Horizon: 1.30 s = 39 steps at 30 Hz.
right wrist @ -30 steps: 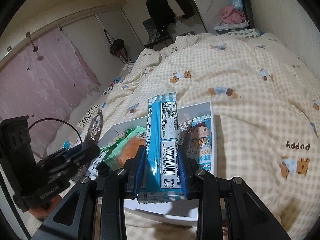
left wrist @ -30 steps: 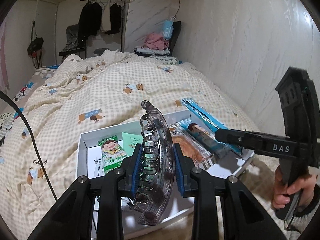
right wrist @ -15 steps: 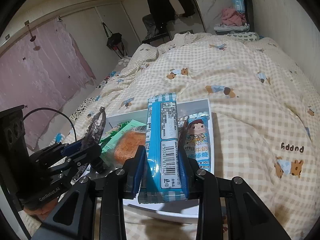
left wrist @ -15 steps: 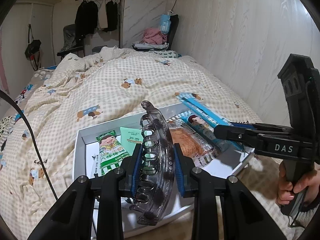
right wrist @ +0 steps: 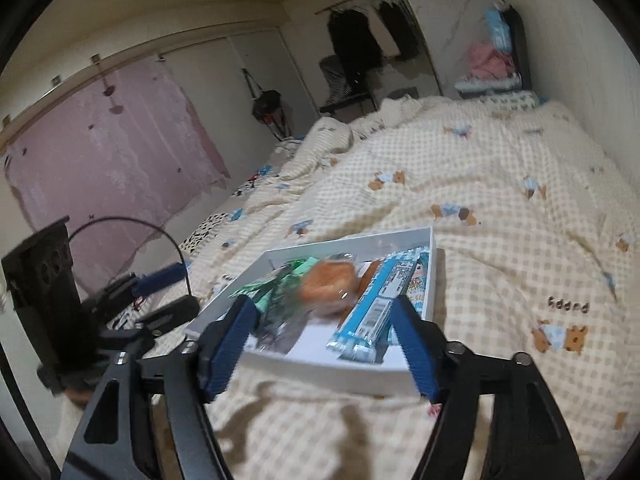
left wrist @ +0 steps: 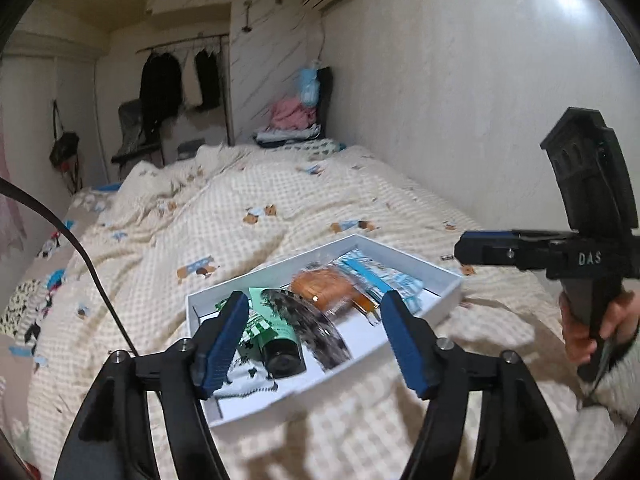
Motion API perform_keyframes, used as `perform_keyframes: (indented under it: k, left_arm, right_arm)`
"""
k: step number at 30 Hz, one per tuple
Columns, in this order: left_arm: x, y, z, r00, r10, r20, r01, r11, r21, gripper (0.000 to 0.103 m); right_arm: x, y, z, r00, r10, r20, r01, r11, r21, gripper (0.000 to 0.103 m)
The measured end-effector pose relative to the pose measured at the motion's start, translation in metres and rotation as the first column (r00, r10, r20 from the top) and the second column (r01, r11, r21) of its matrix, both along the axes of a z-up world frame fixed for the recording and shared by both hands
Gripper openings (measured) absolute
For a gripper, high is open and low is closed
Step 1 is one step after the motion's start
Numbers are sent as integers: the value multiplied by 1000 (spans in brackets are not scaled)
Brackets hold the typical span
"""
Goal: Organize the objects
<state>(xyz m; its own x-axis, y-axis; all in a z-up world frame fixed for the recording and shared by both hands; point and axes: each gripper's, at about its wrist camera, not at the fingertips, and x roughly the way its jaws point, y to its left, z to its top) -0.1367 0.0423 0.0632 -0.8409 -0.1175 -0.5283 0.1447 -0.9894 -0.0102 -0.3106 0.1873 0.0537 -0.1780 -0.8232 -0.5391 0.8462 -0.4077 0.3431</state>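
Observation:
A white tray (left wrist: 442, 277) lies on the bed and holds snack packs. My left gripper (left wrist: 314, 342) hovers over its near edge with its jaws opening and nothing pressed between them. Below it, the smoky clear hair clip (left wrist: 320, 330) rests in the tray beside a green tube with a black cap (left wrist: 280, 346). My right gripper (right wrist: 322, 346) also has its jaws opening above the tray (right wrist: 320, 374). The blue striped snack pack (right wrist: 370, 308) lies loose in the tray under it, next to an orange pack (right wrist: 328, 284). Motion blur softens the tray's contents.
The checked duvet (left wrist: 280, 208) with bear prints covers the bed around the tray. A white wall (left wrist: 460, 120) runs along the right. The right gripper (left wrist: 466, 249) and a hand (left wrist: 592, 328) are at the right edge. A black cable (left wrist: 92, 264) hangs at left, with a clothes rail (left wrist: 180, 80) at the back.
Both grippers have opened and let go. The hair clip and the blue pack now lie in the tray. Both grippers have pulled back and risen from it.

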Motion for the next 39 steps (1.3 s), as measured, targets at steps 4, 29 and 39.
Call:
perform_keyframes:
  k: [4, 29, 39]
  left_arm:
    - [31, 11, 6, 1000, 0, -21, 0, 1000, -29, 76]
    - [72, 12, -21, 994, 54, -90, -51, 998, 37, 83]
    - [70, 22, -20, 995, 35, -92, -35, 999, -5, 84]
  right_arm:
    - [28, 27, 15, 996, -1, -92, 0, 1000, -11, 75]
    - [100, 54, -25, 976, 48, -212, -54, 998, -23, 84]
    - [103, 53, -28, 975, 65, -212, -67, 998, -1, 84]
